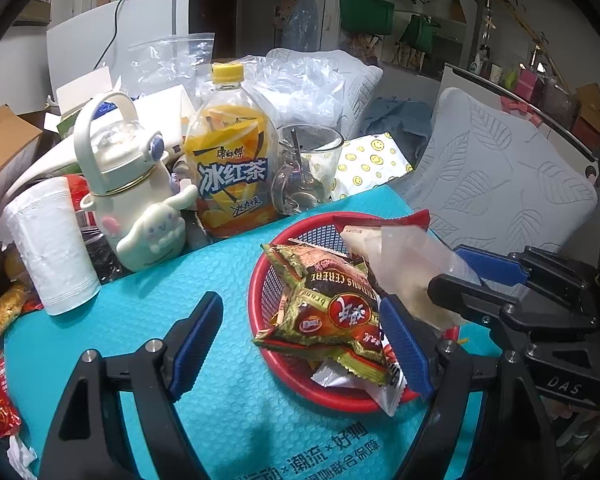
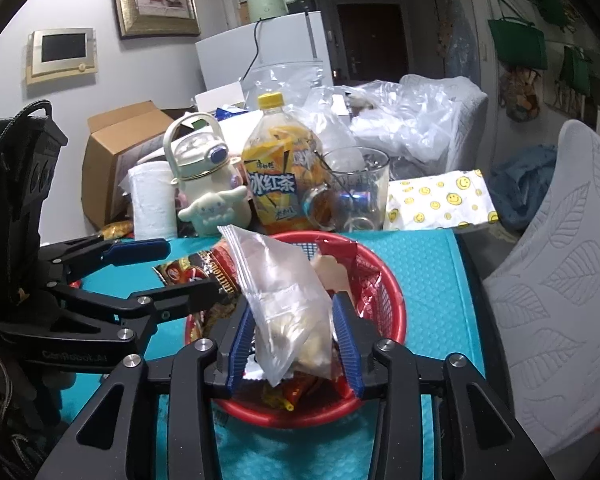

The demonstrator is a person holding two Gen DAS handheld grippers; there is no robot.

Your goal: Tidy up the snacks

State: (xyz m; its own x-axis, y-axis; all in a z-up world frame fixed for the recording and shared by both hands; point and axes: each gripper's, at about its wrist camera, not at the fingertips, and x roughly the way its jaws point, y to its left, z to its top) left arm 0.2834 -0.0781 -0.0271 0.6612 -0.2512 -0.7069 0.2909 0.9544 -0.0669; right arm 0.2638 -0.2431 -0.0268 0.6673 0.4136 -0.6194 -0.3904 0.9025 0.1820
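A clear zip bag [image 2: 284,300] of pale snack pieces is gripped by the right claw [image 2: 296,340] above the red mesh basket [image 2: 388,292] on the teal-matted counter [image 1: 220,280]. A brown-gold cereal packet [image 1: 332,312] lies in the basket. The left claw [image 1: 300,344] is held open, empty.

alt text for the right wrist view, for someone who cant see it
The right gripper holds a clear snack bag over a red basket of snacks on a teal mat. The left gripper reaches in open from the left. Behind stand an iced tea bottle, a white kettle, a glass mug and a paper roll.
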